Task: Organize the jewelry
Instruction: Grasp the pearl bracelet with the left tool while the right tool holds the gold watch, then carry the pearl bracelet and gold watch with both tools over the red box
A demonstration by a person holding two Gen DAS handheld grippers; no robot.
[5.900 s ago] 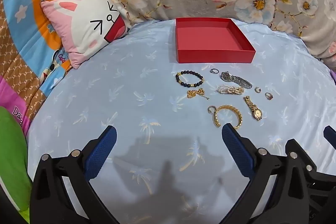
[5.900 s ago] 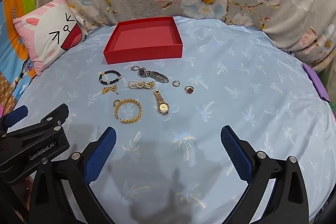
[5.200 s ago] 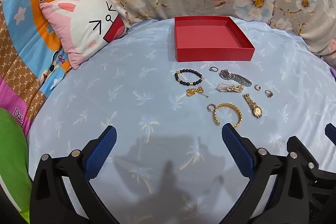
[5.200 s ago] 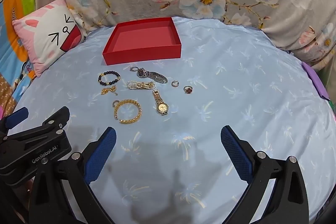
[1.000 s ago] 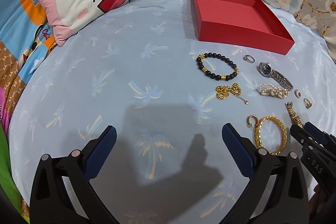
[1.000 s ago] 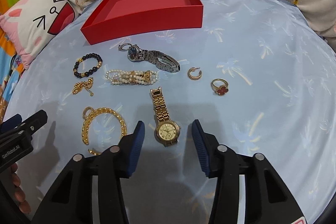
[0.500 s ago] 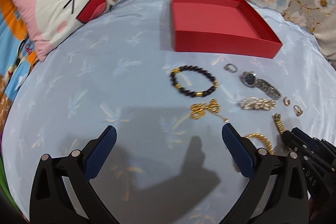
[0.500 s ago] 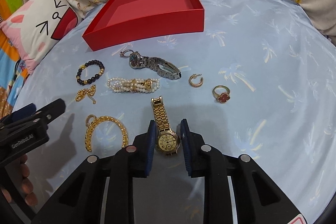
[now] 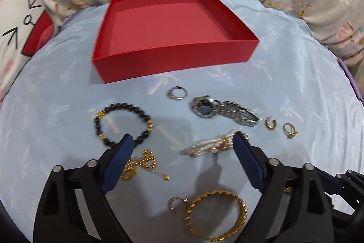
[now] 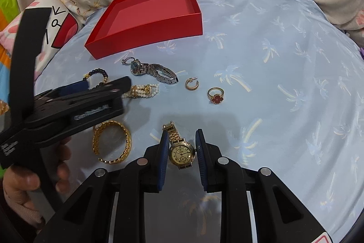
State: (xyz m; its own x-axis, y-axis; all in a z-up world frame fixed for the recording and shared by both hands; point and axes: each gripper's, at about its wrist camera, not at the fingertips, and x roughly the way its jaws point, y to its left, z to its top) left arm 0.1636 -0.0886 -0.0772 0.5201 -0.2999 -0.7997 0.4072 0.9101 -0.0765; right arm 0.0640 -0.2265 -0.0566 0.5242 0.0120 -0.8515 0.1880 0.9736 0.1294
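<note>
right gripper [image 10: 181, 149] has its jaws pinched on the gold watch [image 10: 181, 151] just off the blue sheet [image 10: 273, 60], left gripper [image 9: 180, 152] jaws have been narrowing, nothing gripped, above the pearl bracelet [image 9: 204, 146].

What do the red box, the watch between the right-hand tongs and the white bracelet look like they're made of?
Red box: probably stiff cardboard, matte, with thin straight walls and sharp folded corners.
Gold watch: polished gold-coloured metal, shiny links and case; whether plated or solid is impossible to tell.
White bracelet: rows of small glossy pearl-like beads with gold-coloured fittings; real pearl or plastic can't be judged.
</note>
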